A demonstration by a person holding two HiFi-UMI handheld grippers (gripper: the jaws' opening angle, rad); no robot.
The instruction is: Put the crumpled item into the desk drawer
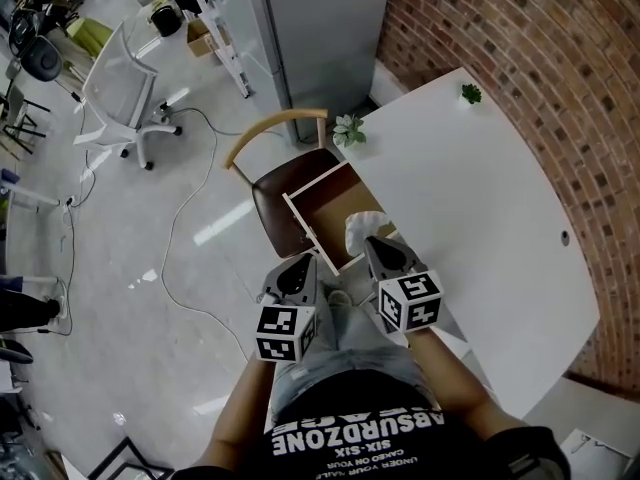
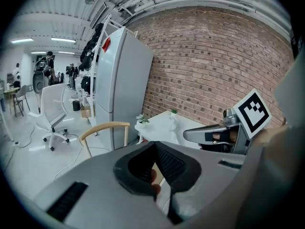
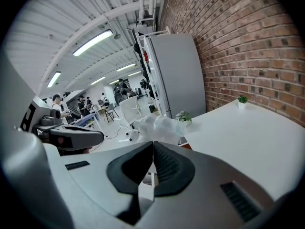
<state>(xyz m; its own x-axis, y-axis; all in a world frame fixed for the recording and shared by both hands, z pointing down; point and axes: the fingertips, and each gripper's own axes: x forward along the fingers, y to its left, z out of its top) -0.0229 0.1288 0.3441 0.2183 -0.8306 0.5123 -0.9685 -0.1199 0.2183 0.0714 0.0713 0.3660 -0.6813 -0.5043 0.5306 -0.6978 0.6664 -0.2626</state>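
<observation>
We list:
- One chair point(image 1: 285, 196), brown seat, curved wooden backrest, standing on the pale floor point(image 1: 110, 298).
- One white office chair point(image 1: 120, 93) on castors, well apart from it.
- One grey fridge point(image 1: 320, 28) beside the brick wall point(image 1: 520, 58).
- Two potted plants: a leafy plant point(image 1: 349, 129) just beside the backrest, and a smaller plant point(image 1: 470, 93) near the wall.
- One thin cable point(image 1: 165, 263) looping across the floor.

My right gripper point(image 3: 152, 144) has its jaws pressed together on the crumpled item point(image 3: 161, 127), a white wad (paper or plastic, I cannot tell) bulging past the tips. The white desk point(image 3: 248, 142) spreads to the right, with a small potted plant point(image 3: 242, 99) at its far edge by the brick wall point(image 3: 248, 42). The left gripper point(image 3: 95, 138) hangs at the left.
</observation>
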